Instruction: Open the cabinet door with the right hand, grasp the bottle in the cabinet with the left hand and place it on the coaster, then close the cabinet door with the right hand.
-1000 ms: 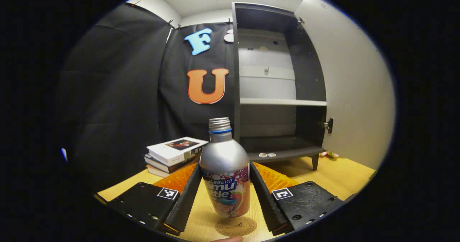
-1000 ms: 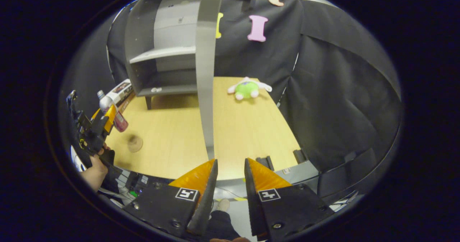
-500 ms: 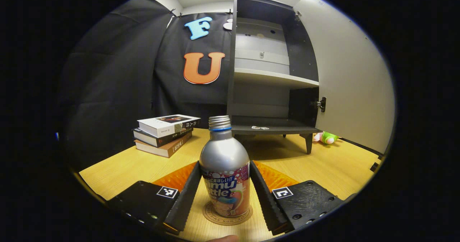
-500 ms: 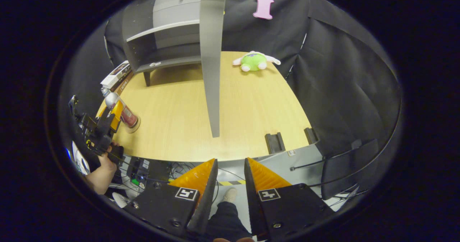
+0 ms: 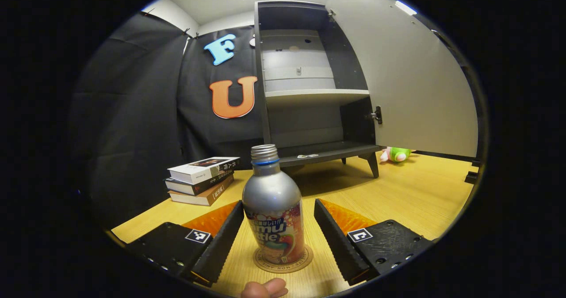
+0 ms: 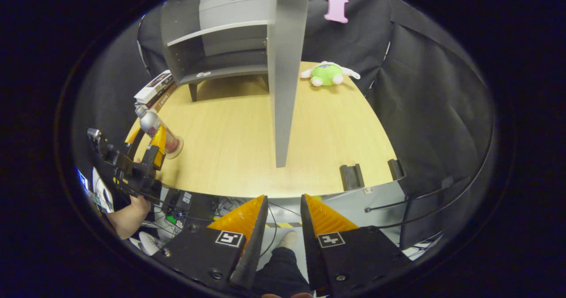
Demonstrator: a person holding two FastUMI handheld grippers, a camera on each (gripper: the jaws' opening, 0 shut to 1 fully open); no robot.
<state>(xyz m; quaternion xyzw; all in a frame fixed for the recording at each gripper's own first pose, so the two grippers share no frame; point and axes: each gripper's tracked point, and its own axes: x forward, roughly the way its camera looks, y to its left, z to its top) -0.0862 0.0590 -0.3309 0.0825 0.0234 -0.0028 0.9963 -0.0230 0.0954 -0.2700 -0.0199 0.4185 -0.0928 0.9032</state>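
The bottle [image 5: 274,209] stands on the coaster [image 5: 283,260] between the left claw [image 5: 278,236]'s parted fingers; a careless withdrawal could topple it. The right claw [image 6: 280,227], narrow and empty, hangs near the cabinet door [image 6: 285,68].

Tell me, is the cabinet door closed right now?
No, the cabinet door is swung wide open in the left gripper view, showing the bare shelf inside the cabinet.
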